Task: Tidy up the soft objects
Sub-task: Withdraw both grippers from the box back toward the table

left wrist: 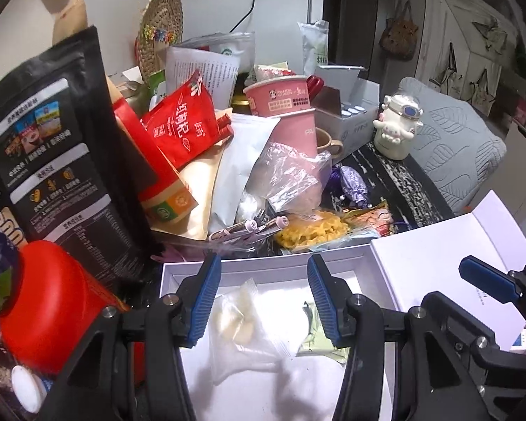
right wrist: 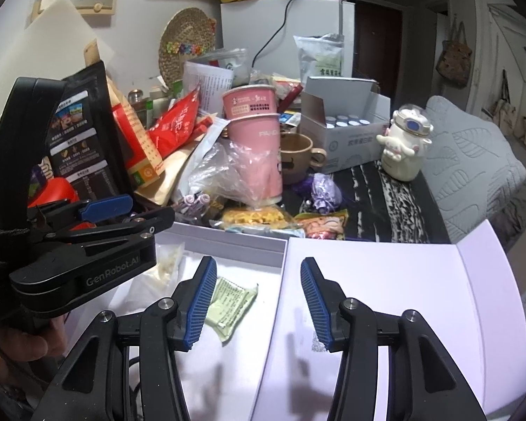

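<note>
Left claw (left wrist: pixel 261 294): spread wide, nothing pinched, held above the white box (left wrist: pixel 263 266), with the clear packet (left wrist: pixel 242 329) seen between the fingers.
Right claw (right wrist: pixel 259 301): also spread and holding nothing, straddling the box wall and the open lid (right wrist: pixel 368 280).
Clear packet: lying flat on the box floor, pale pieces visible inside.
Green sachet (right wrist: pixel 228 303): lying in the same box, just beside the right claw's left finger (right wrist: pixel 200 301).
Still outside: yellow snack bag (left wrist: pixel 312 233) and printed sweet bag (left wrist: pixel 375 217), both near the box's far wall, on the dark table (left wrist: pixel 396 182).
Pile behind: pink cups (right wrist: pixel 256 140) leaning among crinkled plastic, red pouch (left wrist: pixel 179 126), black pouch (left wrist: pixel 49 133).
Risk: thin film could be pinched along with the target; the stacked cups could be tipped by a reach across; the lid could be knocked by the right claw.
</note>
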Tool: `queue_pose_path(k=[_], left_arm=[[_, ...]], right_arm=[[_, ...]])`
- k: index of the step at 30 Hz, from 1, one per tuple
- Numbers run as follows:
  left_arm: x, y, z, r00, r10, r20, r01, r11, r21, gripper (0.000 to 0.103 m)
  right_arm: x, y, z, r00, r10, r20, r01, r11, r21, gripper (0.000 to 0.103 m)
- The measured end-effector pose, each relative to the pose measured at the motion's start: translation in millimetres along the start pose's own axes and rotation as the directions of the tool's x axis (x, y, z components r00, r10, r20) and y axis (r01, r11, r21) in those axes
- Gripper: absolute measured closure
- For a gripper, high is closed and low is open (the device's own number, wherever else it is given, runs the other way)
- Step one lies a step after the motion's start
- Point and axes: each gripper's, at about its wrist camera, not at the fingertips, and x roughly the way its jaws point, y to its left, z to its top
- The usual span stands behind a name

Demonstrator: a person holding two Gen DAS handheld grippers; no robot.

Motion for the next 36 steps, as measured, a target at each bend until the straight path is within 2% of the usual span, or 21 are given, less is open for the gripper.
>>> queue_pose_path(k=[19, 24, 28, 29, 32, 36], left_arm=[[-114.1, -3.1, 4.2, 0.985, -0.017, 0.171, 0.011, 0.999, 0.036, 0.052], [-139.7, -5.4, -3.0, 0.981, -0.039, 0.189, 0.030, 0.998, 0.046, 0.052], [-161.3, -6.2, -12.9, 0.977, -0.057, 0.204, 0.047, 0.998, 0.051, 0.052], [-168.3, -6.8, -16.3, 0.976, -0.058, 0.211, 0.048, 0.997, 0.054, 0.050], [-184.0, -7.0, -24.3, 0.968, -0.066, 0.243, 0.053, 0.997, 0.058, 0.022], [-205.1, -6.0, -36.8, 0.956, -0.070, 0.286, 0.053, 0.996, 0.068, 0.021]], right_arm=[[-99.3, 12.9, 2.8, 0.991, -0.044, 0.129, 0.042, 0.999, 0.012, 0.053], [-126.5, 17.4, -6.0, 0.987, -0.048, 0.156, 0.045, 0.999, 0.024, 0.049], [-146.5, 20.5, -15.7, 0.983, -0.049, 0.175, 0.044, 0.999, 0.032, 0.037], [-150.5, 21.1, -18.0, 0.983, -0.047, 0.180, 0.042, 0.999, 0.032, 0.035], [-164.7, 23.6, -25.6, 0.980, -0.039, 0.194, 0.032, 0.999, 0.037, 0.027], [-180.8, 25.7, -36.9, 0.978, -0.037, 0.206, 0.028, 0.999, 0.046, 0.025]])
